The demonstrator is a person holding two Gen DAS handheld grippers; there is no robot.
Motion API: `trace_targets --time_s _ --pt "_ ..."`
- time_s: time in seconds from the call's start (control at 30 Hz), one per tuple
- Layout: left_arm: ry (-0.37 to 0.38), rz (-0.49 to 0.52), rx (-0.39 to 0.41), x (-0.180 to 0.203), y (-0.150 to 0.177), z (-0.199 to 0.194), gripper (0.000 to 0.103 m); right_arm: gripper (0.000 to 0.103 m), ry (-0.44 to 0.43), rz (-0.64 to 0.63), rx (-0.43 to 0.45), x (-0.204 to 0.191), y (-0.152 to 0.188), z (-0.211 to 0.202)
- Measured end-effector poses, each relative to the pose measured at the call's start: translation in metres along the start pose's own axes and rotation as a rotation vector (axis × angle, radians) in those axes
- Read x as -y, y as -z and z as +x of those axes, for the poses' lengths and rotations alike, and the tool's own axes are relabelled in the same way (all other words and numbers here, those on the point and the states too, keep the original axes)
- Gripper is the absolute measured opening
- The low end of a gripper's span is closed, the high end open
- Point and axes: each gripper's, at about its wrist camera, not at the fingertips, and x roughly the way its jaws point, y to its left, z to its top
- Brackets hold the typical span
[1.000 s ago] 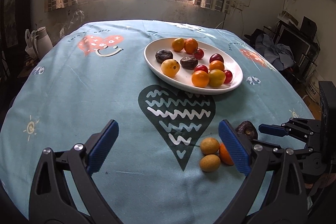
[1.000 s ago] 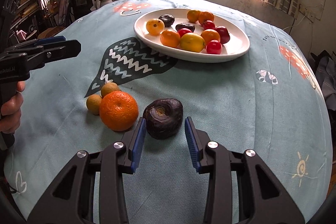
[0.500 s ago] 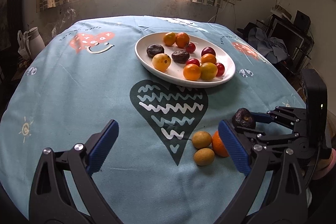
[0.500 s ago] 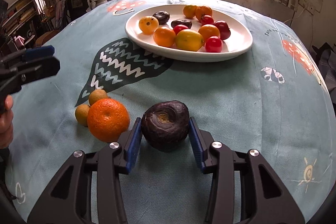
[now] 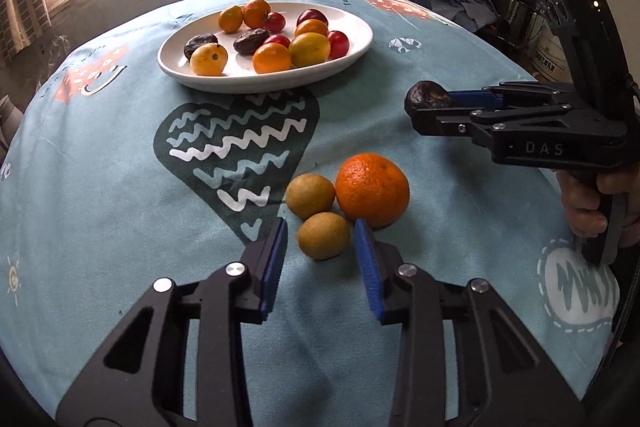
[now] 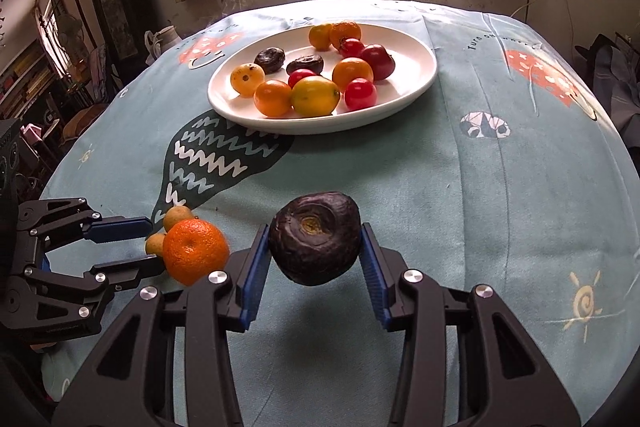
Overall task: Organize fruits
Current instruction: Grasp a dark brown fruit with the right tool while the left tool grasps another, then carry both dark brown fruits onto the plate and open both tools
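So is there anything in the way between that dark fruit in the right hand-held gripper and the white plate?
Nothing visible. The dark fruit is held above bare tablecloth, and the plate lies straight ahead; the orange sits off to its left.

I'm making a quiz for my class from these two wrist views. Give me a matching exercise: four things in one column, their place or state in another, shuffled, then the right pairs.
Things:
1. dark wrinkled fruit
2. orange
3. nearest small tan fruit
4. yellow lemon-like fruit

Places or states:
A. on the white plate
B. between the open left gripper fingers, on the tablecloth
C. clamped in the right gripper, lifted
D. on the cloth, just outside the left gripper

Pairs: 1-C, 2-D, 3-B, 4-A
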Motion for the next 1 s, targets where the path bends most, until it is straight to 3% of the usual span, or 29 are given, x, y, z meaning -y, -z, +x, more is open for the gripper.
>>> trace_targets --time_s 0.6,0.87,1.0 --pt "-0.002 0.009 -0.024 0.003 0.001 0.011 0.029 0.044 -0.014 -0.004 0.007 -0.002 0.001 -0.003" --pt "0.001 -0.031 0.022 -0.003 0.001 -0.002 0.028 0.044 -0.041 -0.004 0.005 -0.002 0.002 -0.001" --pt "0.039 -0.07 0.053 -0.008 0.003 -0.012 0.028 0.044 -0.066 -0.005 0.025 -0.003 0.001 -0.004"
